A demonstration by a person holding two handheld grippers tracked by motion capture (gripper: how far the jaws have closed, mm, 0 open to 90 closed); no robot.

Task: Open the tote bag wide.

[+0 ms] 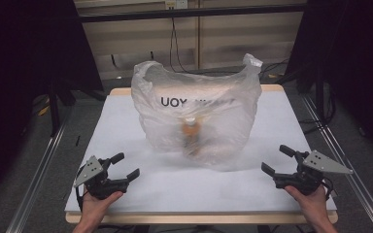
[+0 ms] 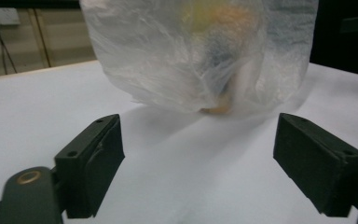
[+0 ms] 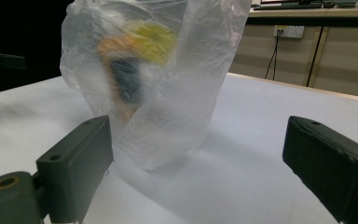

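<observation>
1. A translucent plastic bag stood upright near the middle of the white counter, somewhat toward the far edge, its two handles raised at the top corners.
2. Black lettering ran across the bag's upper part, reading reversed in the high view.
3. Inside the bag an orange-and-white bottle showed through the plastic, low and near the centre; its exact shape was blurred by the film.
4. The left gripper was held by a hand near the counter's near left corner, released, its jaws standing wide with nothing between them.
5. The right gripper was held by the other hand near the near right corner, likewise released and holding nothing.
6. Both grippers pointed inward toward the bag and were clear of it.
7. In the left gripper view the bag sat ahead on the counter beyond the spread jaws.
8. In the right gripper view the bag stood ahead, a yellow and orange blur inside it.
</observation>
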